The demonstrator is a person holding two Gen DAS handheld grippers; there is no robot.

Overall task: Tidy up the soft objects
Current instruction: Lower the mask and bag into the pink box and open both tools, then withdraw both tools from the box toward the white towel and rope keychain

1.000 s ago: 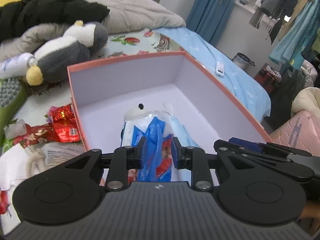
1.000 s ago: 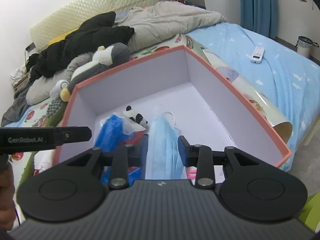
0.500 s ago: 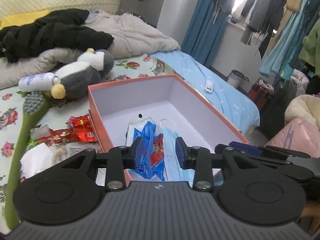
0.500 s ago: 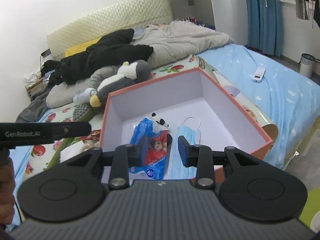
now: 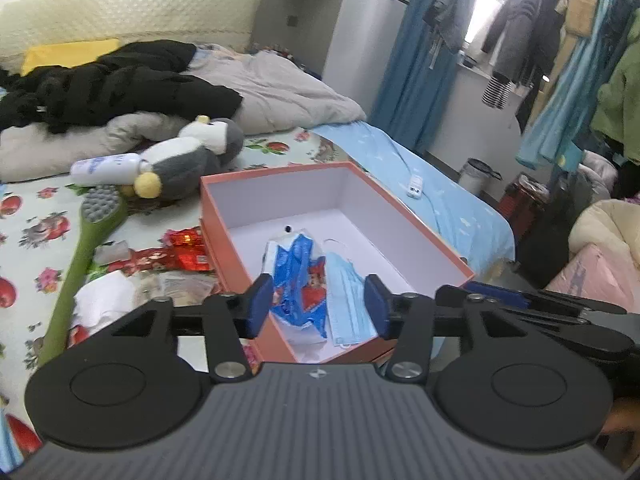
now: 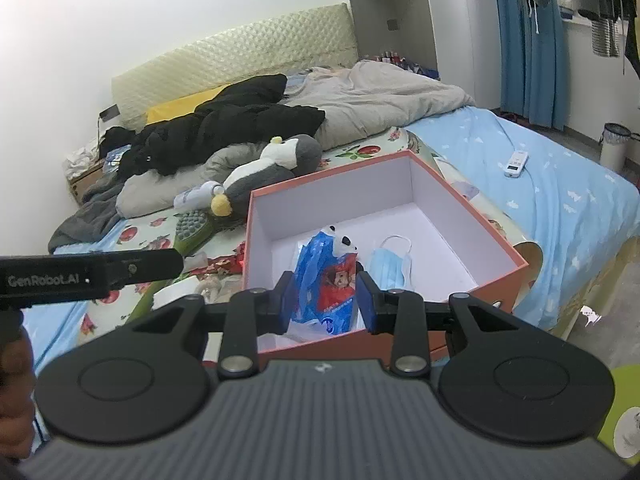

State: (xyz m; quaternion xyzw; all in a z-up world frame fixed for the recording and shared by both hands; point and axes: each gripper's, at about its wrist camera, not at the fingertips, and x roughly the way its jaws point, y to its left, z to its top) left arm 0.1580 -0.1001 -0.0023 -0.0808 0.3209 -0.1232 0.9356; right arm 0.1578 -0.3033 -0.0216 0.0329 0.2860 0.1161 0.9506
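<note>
1. Left gripper [image 5: 318, 306]: blue pads spread wide, nothing between them. We hold it above the near edge of the box.

2. Right gripper [image 6: 324, 300]: pads apart, nothing gripped. It hangs over the same near edge, just right of the left one.

3. Orange box [image 5: 420, 236]: directly ahead of and below both grippers, open-topped, white inside. Its near right corner appears close to the bed's edge, so a heavy push there could, we judge, tip or slide it off.

4. Blue plastic packet [image 5: 298, 276]: lying in the box's near half, ahead of the left pads, with a small panda toy [image 6: 344, 242] at its far end. Crinkly and loose; a later drop onto it could spring it up over the wall.

5. Face mask [image 5: 348, 296]: flat on the box floor, just right of the packet. Its ear loops [image 6: 396, 240] could snag a fingertip that dips in and drag it out again.

6. Red wrappers [image 5: 180, 250]: on the bedsheet left of the box, beside white tissue [image 5: 106, 300]. A wide grab here risks collecting litter along with soft goods.

7. Green long-handled brush [image 5: 86, 240]: farther left; hard, and we judge it not for sorting.

8. Penguin plush [image 5: 188, 160]: beyond the box, far left, touching a white bottle [image 5: 106, 168]. Likely next; bulky, so a shallow pinch may slip, and lifting it may roll the bottle.
</note>
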